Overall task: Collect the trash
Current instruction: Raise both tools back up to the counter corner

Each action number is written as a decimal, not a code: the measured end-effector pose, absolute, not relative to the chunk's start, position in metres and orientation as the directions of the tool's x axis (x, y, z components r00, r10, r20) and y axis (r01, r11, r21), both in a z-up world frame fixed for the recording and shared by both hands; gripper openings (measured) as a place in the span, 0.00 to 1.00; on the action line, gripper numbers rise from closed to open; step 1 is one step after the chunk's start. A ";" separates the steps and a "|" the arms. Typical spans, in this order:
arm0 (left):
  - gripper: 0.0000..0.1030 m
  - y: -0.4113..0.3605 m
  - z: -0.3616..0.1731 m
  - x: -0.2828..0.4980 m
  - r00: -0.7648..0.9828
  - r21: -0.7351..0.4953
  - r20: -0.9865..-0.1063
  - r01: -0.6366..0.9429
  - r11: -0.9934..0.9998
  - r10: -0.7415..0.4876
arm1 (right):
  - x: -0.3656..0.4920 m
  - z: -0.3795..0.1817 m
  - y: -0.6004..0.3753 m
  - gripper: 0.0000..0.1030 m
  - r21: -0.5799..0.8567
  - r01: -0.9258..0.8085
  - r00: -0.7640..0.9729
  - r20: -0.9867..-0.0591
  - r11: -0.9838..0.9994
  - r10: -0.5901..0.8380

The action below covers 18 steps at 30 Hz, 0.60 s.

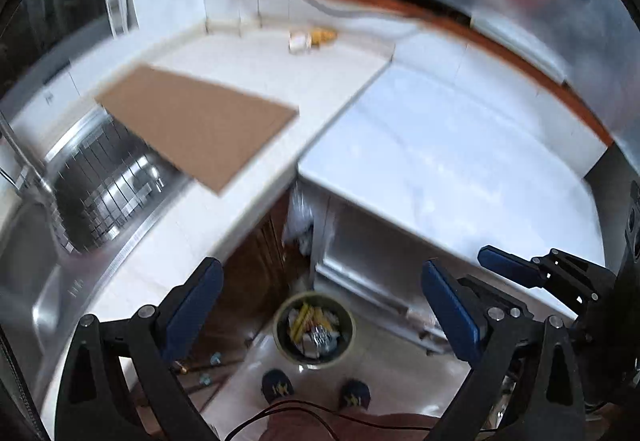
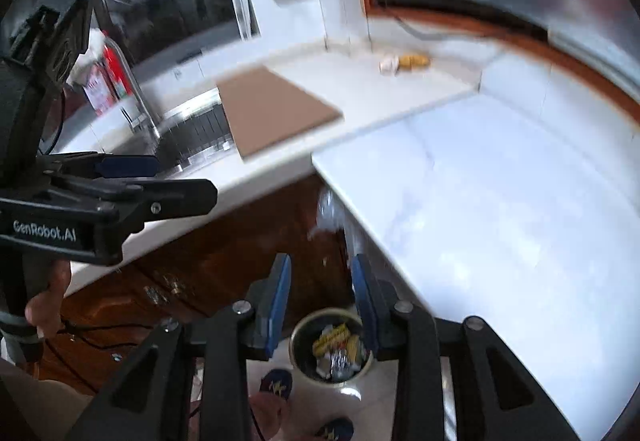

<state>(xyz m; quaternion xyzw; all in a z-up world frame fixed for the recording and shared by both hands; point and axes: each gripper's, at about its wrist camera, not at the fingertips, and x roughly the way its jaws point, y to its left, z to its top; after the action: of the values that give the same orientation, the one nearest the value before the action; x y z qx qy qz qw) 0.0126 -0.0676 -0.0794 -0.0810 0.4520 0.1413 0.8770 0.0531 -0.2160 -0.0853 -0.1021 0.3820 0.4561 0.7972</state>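
1. Trash (image 1: pixel 316 333) of crumpled wrappers fills the round bin (image 1: pixel 280 311) on the floor.
2. Left hand-held gripper (image 1: pixel 322 305) is spread wide, empty.
3. Right hand-held gripper (image 2: pixel 320 301) stands partly apart, pinching nothing.
4. More scraps (image 1: pixel 312 38) lie on the surface (image 1: pixel 248 57).

We are seeing a flat brown cardboard sheet (image 1: pixel 196 125) lying on a white stone countertop (image 1: pixel 256 57) — beside a shiny steel sink (image 1: pixel 104 185). Below, a round olive-rimmed bin (image 1: pixel 314 329) is showing yellow and silver wrappers (image 1: pixel 316 329); the black grippers' pads (image 2: pixel 280 297) are showing blue — cabinets (image 2: pixel 224 257) reddish-brown.
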 end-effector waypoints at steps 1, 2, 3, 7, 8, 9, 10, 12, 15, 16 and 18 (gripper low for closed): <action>0.95 -0.070 -0.069 0.012 0.559 -0.007 -0.809 -0.321 0.947 0.183 | 0.055 -0.079 -0.218 0.32 0.186 -0.807 0.297 -0.692 0.560 0.658; 0.95 -0.073 -0.059 0.013 0.566 0.004 -0.801 -0.320 0.947 0.194 | 0.057 -0.070 -0.220 0.32 0.185 -0.808 0.303 -0.683 0.559 0.665; 0.95 -0.074 -0.048 0.014 0.574 0.014 -0.793 -0.318 0.948 0.204 | 0.060 -0.062 -0.223 0.32 0.183 -0.808 0.313 -0.673 0.560 0.670; 0.95 -0.075 -0.018 0.021 0.594 0.032 -0.774 -0.313 0.949 0.222 | 0.076 -0.036 -0.227 0.32 0.185 -0.806 0.341 -0.632 0.563 0.696; 0.95 -0.075 -0.008 0.026 0.601 0.037 -0.767 -0.309 0.950 0.225 | 0.083 -0.029 -0.228 0.32 0.186 -0.805 0.349 -0.621 0.564 0.702; 0.95 -0.074 0.000 0.030 0.608 0.042 -0.760 -0.307 0.951 0.230 | 0.088 -0.022 -0.229 0.32 0.185 -0.804 0.356 -0.613 0.566 0.706; 0.95 -0.074 0.008 0.034 0.614 0.051 -0.753 -0.304 0.951 0.237 | 0.093 -0.017 -0.230 0.32 0.186 -0.802 0.361 -0.607 0.568 0.708; 0.95 -0.072 0.022 0.044 0.624 0.066 -0.742 -0.294 0.953 0.244 | 0.106 -0.002 -0.228 0.32 0.192 -0.797 0.371 -0.592 0.572 0.715; 0.95 -0.064 0.046 0.066 0.639 0.083 -0.730 -0.271 0.959 0.243 | 0.129 0.018 -0.222 0.32 0.202 -0.790 0.387 -0.568 0.579 0.726; 0.95 -0.061 0.052 0.074 0.644 0.088 -0.725 -0.265 0.960 0.244 | 0.137 0.024 -0.220 0.33 0.205 -0.786 0.393 -0.563 0.583 0.728; 0.95 -0.056 0.064 0.088 0.654 0.102 -0.715 -0.253 0.962 0.248 | 0.151 0.039 -0.217 0.37 0.211 -0.776 0.405 -0.555 0.594 0.726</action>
<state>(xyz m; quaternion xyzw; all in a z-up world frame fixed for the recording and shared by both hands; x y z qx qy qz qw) 0.0884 -0.0557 0.0639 -0.0035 0.3924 0.1378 0.9094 0.1506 -0.2174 0.0386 -0.0403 0.3100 0.4487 0.8372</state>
